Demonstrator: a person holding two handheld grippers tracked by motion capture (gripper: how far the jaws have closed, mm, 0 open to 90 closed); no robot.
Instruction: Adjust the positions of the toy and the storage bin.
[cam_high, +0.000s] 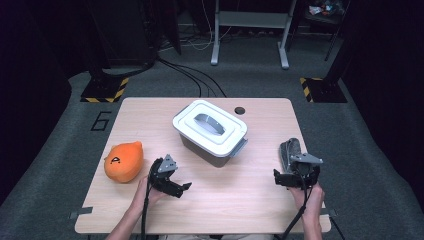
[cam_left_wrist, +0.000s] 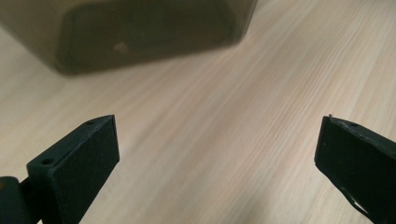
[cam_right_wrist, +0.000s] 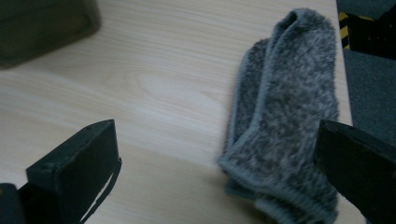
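1. Bench: one, light wood, with one small dark disc near its far edge.
2. Box: one, grey, white lid with handle, at bench centre toward the far edge.
3. Plush: one, orange, near the left edge; dark mark on it reads like "A".
4. Cloth: one, grey, folded, near the right edge, just ahead of the right gripper.
5. Left gripper: one, jaws wide apart, empty, above bare bench near the front edge.
6. Right gripper: one, jaws wide apart, empty.
7. Floor marking: "6", left of the bench.
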